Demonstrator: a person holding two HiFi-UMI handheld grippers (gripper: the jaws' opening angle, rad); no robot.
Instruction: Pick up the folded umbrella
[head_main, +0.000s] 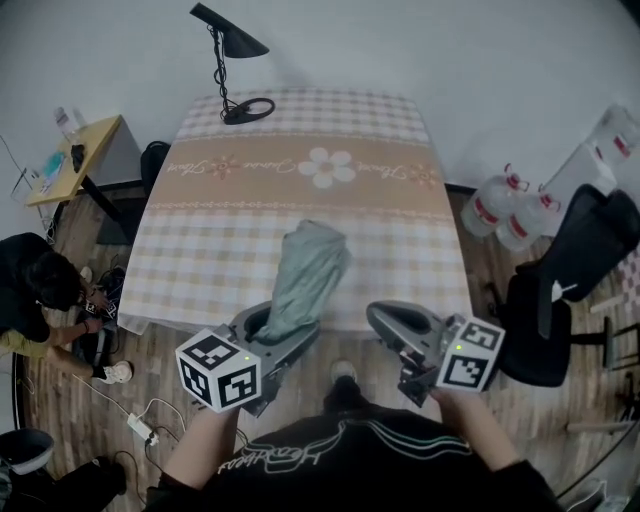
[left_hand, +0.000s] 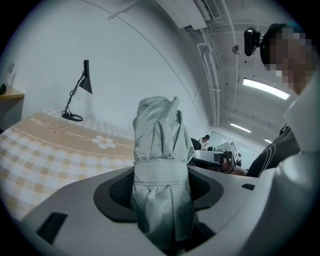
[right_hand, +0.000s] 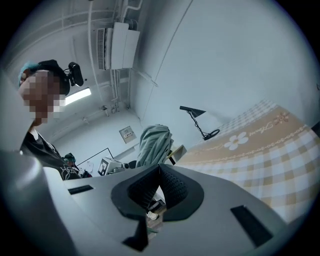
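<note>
The folded umbrella (head_main: 308, 272) is a grey-green bundle with a strap round its middle. My left gripper (head_main: 280, 328) is shut on its lower part and holds it up off the checked table (head_main: 200, 250), tip pointing away from me. In the left gripper view the umbrella (left_hand: 160, 145) stands upright between the dark pads (left_hand: 120, 190). My right gripper (head_main: 387, 318) hovers to the right of it near the table's front edge, its pads meeting at the tips with nothing between them. The right gripper view shows the umbrella (right_hand: 155, 142) beyond its own jaws (right_hand: 159, 172).
A black desk lamp (head_main: 228, 45) stands at the table's far left corner. A person crouches on the floor at the left (head_main: 40, 290) beside a small wooden table (head_main: 75, 155). A black office chair (head_main: 570, 290) and water bottles (head_main: 500, 210) are at the right.
</note>
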